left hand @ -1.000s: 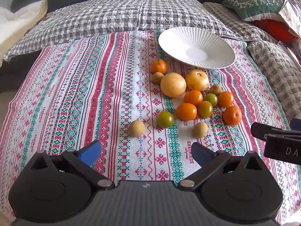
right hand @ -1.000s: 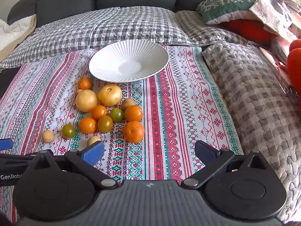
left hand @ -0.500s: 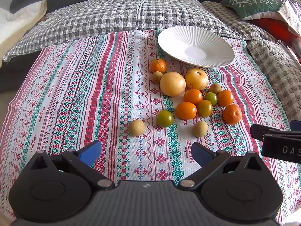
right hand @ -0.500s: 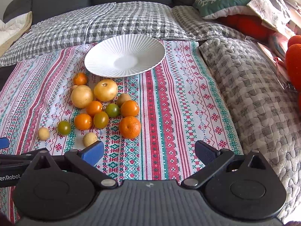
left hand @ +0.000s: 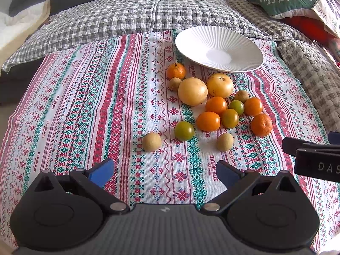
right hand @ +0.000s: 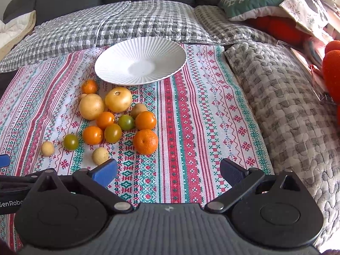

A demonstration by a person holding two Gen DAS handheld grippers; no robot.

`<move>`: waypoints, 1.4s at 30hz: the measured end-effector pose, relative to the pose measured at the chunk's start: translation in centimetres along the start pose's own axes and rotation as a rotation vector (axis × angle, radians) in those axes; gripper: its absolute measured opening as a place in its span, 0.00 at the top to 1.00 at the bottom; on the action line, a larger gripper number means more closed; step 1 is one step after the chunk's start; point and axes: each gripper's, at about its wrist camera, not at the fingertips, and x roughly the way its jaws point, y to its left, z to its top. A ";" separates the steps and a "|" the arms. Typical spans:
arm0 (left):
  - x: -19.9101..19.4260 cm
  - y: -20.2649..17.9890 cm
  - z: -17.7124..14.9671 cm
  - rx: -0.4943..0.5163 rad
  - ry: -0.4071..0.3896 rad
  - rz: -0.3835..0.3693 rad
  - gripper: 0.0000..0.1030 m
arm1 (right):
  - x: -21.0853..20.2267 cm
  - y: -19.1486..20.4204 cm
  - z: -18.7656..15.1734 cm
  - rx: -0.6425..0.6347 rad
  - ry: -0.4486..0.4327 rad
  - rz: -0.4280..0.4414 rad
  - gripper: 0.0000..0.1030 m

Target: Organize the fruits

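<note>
We see a woven cloth with a matt cross-stitch pattern. On it the white plate looks ceramic, ribbed and softly glossy. The tomatoes have smooth, shiny skins; the mandarin is dimpled and dull. We see a quilted checked blanket, and matt black plastic gripper bodies with blue finger pads.

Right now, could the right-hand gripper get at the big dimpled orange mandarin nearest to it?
Probably yes. The right gripper is open and empty, and the dimpled orange mandarin lies just ahead, slightly left, with only bare striped tablecloth between.
</note>
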 end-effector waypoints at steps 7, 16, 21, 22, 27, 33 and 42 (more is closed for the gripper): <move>0.1 -0.1 0.0 0.003 0.003 0.001 0.06 | 0.0 0.0 0.0 0.000 0.000 -0.001 0.00; 0.1 -0.1 -0.1 0.006 0.003 -0.001 0.06 | -0.1 0.0 0.0 0.002 -0.003 -0.003 0.00; 0.1 -0.1 -0.2 0.007 0.004 -0.001 0.06 | -0.1 0.0 0.1 0.001 -0.003 -0.005 0.00; 0.1 -0.1 -0.2 0.008 0.004 -0.001 0.06 | -0.1 0.0 0.1 0.001 -0.003 -0.005 0.00; 0.1 -0.1 -0.2 0.008 0.005 0.000 0.06 | -0.1 0.0 0.1 0.003 -0.004 -0.006 0.00; 0.1 -0.1 -0.2 0.008 0.005 -0.001 0.06 | -0.1 -0.1 0.1 0.003 -0.003 -0.007 0.00; 0.2 -0.1 -0.2 0.012 0.006 0.004 0.06 | -0.1 -0.1 0.1 0.004 -0.002 -0.007 0.00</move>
